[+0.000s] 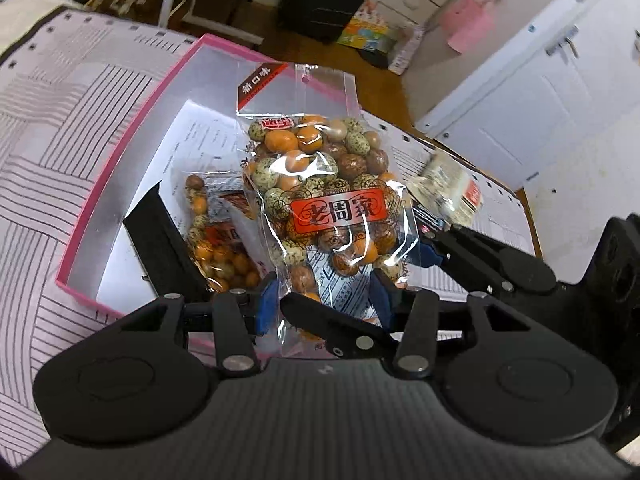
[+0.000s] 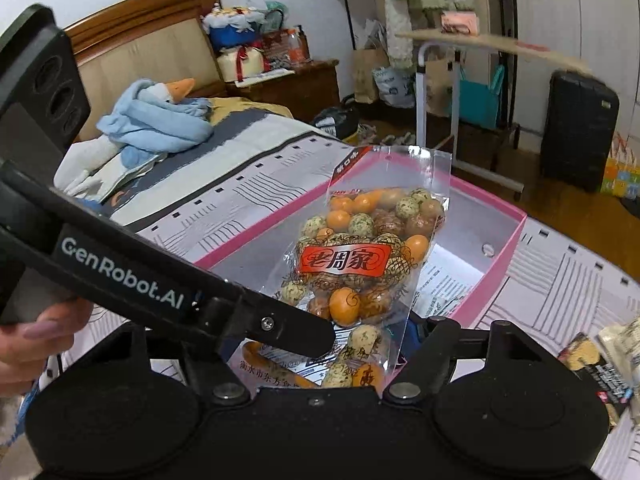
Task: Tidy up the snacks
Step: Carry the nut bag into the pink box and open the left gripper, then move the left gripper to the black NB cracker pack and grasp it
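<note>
Left tongs (image 1: 324,300) grip clear plastic bag of coated nuts (image 1: 320,184), frame centre, over pink-rimmed cardboard box (image 1: 120,136); right tongs (image 2: 320,360) open around the bag.

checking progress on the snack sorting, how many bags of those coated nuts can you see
2: one bag of coated nuts held up over the pink box between the grippers, and a second bag lying inside the box. More may be hidden beneath.

The open pink-walled cardboard box (image 1: 120,152) has bare floor along its left wall. A clear bag of coated nuts (image 1: 224,248) lies at its middle. A second clear bag of orange and speckled nuts (image 1: 328,184) hangs above, blocking the centre. Snack packets (image 2: 600,360) crowd the striped bedspread (image 1: 60,120) just right of the box.
</note>
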`<move>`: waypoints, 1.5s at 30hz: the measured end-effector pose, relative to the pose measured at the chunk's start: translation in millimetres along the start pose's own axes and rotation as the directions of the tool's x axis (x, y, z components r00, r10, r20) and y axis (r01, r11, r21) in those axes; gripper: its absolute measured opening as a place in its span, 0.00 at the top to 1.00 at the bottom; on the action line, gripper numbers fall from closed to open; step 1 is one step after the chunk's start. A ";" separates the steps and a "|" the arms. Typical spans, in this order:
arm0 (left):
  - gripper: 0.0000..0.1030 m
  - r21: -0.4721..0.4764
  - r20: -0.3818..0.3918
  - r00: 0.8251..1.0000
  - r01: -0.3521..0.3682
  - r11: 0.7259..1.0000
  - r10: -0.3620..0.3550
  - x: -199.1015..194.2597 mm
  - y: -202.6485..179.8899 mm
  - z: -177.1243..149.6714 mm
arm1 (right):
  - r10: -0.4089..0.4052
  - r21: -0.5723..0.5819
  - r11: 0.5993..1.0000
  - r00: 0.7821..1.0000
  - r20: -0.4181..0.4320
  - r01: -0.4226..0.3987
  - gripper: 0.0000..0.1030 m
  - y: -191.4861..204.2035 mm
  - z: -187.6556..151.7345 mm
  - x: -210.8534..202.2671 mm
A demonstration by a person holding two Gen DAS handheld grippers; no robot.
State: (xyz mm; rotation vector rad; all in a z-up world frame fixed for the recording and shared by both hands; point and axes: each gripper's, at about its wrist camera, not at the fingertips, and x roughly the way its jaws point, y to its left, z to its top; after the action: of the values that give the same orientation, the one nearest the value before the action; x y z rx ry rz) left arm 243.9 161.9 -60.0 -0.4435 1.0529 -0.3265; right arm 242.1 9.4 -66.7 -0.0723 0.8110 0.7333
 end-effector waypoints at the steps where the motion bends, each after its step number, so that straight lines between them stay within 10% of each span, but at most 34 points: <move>1: 0.55 -0.007 -0.004 1.000 -0.004 1.000 0.004 5.4 3.3 2.8 | 0.002 0.012 1.000 1.000 -0.005 -0.002 0.24 -3.1 -0.1 4.7; 14: 0.44 -0.013 0.056 0.982 -0.180 0.984 0.180 37.5 8.3 17.8 | -0.086 0.029 0.996 0.995 0.046 0.085 0.18 -9.4 -1.8 31.6; 32: 0.41 0.181 0.136 0.983 -0.147 0.973 0.123 -36.9 -76.6 -6.2 | -0.156 -0.026 0.986 0.976 0.152 0.162 0.18 -52.3 -55.7 -142.2; 45: 0.41 0.305 0.061 0.998 -0.034 0.952 0.015 35.7 -158.5 -20.0 | -0.265 0.073 0.963 0.961 0.077 0.259 0.18 -118.3 -102.9 -163.4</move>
State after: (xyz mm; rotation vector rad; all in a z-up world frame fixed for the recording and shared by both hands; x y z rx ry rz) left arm 235.1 4.3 -16.3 -0.1594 0.9305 -0.4447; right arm 175.2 -206.5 -52.2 -0.0893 0.7241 0.4571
